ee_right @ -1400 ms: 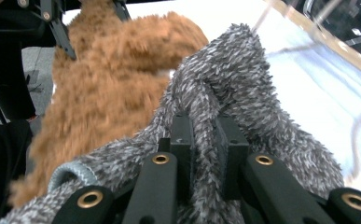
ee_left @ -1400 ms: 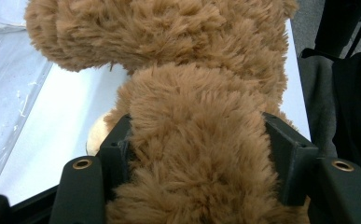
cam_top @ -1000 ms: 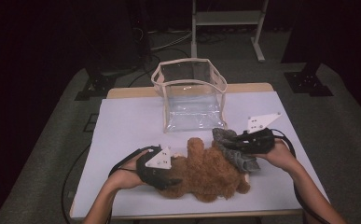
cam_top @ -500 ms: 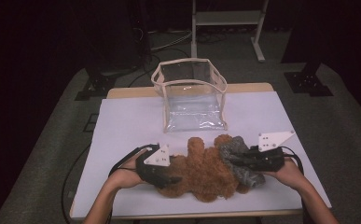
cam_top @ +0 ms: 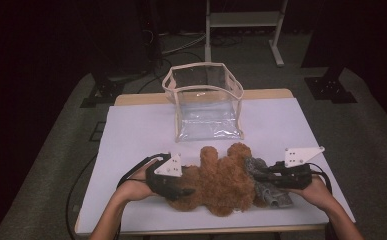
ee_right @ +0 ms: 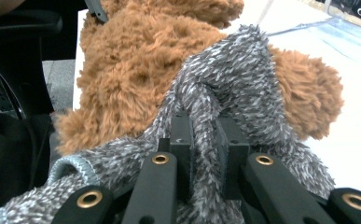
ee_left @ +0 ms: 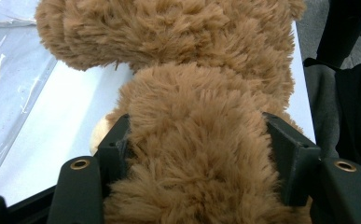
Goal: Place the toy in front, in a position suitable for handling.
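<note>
Counter (cam_top: 131, 135) status: we see a brown plush bear (cam_top: 221, 180) lying near the front edge, a clear plastic bag (cam_top: 206, 107) standing upright behind it. Left claw (cam_top: 181, 191) is clamped around a limb of the bear. Right claw (cam_top: 261, 175) is pinched tight on a grey fuzzy cloth (ee_right: 234, 88) touching the bear.

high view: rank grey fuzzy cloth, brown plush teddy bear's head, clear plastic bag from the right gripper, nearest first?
From the right gripper:
1. Grey fuzzy cloth: pinched in its jaws, near-right of the table.
2. Brown plush teddy bear's head: just past the cloth, toward table centre.
3. Clear plastic bag: upright at the far middle.
</note>
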The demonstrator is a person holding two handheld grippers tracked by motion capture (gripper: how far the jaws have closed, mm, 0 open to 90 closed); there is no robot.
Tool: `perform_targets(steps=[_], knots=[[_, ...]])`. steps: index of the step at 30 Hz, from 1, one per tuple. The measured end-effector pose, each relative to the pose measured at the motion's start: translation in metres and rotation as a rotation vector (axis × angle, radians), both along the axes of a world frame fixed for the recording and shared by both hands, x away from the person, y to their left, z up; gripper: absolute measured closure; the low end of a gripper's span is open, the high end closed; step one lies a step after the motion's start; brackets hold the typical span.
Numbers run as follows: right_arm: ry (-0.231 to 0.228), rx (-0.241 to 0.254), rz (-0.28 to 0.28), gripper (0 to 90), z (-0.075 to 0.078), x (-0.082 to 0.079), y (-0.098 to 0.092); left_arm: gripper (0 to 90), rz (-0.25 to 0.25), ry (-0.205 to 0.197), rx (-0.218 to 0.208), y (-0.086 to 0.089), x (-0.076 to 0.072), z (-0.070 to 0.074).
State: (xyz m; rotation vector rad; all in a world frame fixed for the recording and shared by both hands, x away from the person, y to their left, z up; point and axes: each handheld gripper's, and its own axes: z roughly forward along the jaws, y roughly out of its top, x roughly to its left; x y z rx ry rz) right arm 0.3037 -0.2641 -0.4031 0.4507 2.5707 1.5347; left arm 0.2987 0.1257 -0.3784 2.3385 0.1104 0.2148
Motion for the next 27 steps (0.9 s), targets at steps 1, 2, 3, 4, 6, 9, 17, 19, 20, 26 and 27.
perform_targets(steps=[1, 2, 3, 4, 6, 9, 17, 19, 20, 26, 27], knots=[[0.003, 0.001, 0.003, 78.5, -0.001, 0.001, 0.001, 35.4, -0.002, -0.002, 0.002, 0.000, 0.000, 0.000], [0.009, 0.004, 0.004, 78.6, -0.003, 0.001, 0.002, 35.4, -0.003, -0.002, 0.001, 0.001, 0.000, 0.000], [0.019, 0.002, 0.004, 78.5, -0.007, 0.001, 0.002, 35.4, -0.003, -0.002, -0.001, 0.000, 0.000, 0.000], [0.024, -0.027, -0.002, 78.5, -0.012, 0.001, 0.002, 35.4, -0.002, -0.002, -0.001, 0.000, 0.000, 0.000], [0.038, -0.029, -0.008, 78.5, -0.018, -0.001, -0.001, 35.4, -0.003, -0.003, -0.003, -0.001, 0.000, -0.001], [0.029, -0.013, -0.009, 78.5, -0.012, -0.002, -0.004, 35.5, -0.006, -0.004, 0.007, -0.003, 0.000, 0.000], [-0.049, 0.009, 0.058, 78.5, 0.029, 0.004, 0.024, 35.5, -0.011, -0.007, 0.017, -0.009, 0.002, 0.001], [-0.064, -0.010, 0.087, 78.3, 0.036, 0.006, 0.039, 35.5, -0.012, -0.012, 0.018, -0.011, 0.002, 0.001], [-0.069, -0.013, 0.105, 78.3, 0.038, 0.007, 0.047, 35.4, -0.012, -0.015, 0.018, -0.012, 0.002, 0.001], [-0.090, -0.090, 0.173, 78.5, 0.040, 0.011, 0.084, 34.1, -0.004, -0.022, 0.019, -0.009, 0.001, 0.002], [-0.090, -0.110, 0.171, 78.6, 0.037, 0.012, 0.085, 32.9, 0.004, -0.019, 0.012, -0.008, 0.001, 0.003]])
